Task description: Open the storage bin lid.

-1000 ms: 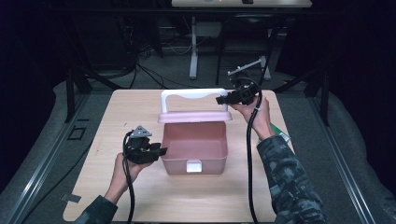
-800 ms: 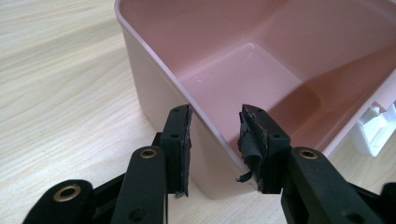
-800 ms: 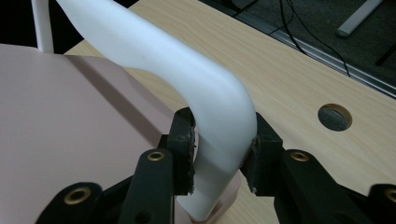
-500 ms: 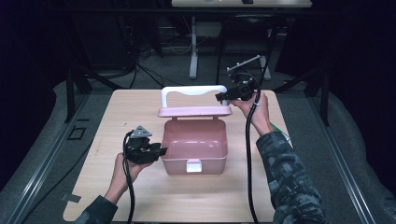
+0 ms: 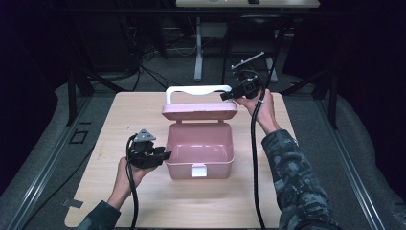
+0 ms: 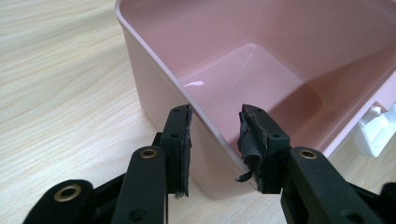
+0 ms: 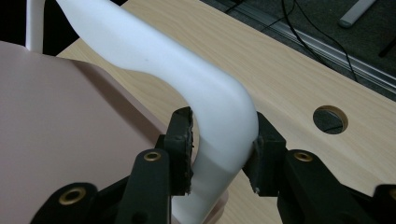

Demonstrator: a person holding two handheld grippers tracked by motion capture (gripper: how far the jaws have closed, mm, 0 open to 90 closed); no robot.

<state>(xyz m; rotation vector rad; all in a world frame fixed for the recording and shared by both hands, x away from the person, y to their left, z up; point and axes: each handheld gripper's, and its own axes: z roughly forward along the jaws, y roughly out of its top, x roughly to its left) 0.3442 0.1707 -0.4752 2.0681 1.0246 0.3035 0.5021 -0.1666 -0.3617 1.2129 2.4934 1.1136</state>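
The right tongs [image 7: 223, 140] pinch the white handle [image 7: 205, 93] at its bend. The pink lid [image 5: 199, 110] under them now stands higher than a moment ago, tipped back behind the box, so the box is nearly all the way open. The left tongs [image 6: 215, 140] sit over the near wall of the pink box [image 6: 243, 79], one jaw on each side; whether they squeeze it I cannot tell. The box sits on the wooden table [image 5: 297, 158].

Light wooden desk [image 5: 143, 115] on a grey floor [image 5: 43, 143], a round hole [image 7: 330, 119] near one edge. Metal rails [image 5: 38, 167] flank it left and right. Far side: dark room, black cables [image 5: 143, 72], white table leg [image 5: 197, 52].
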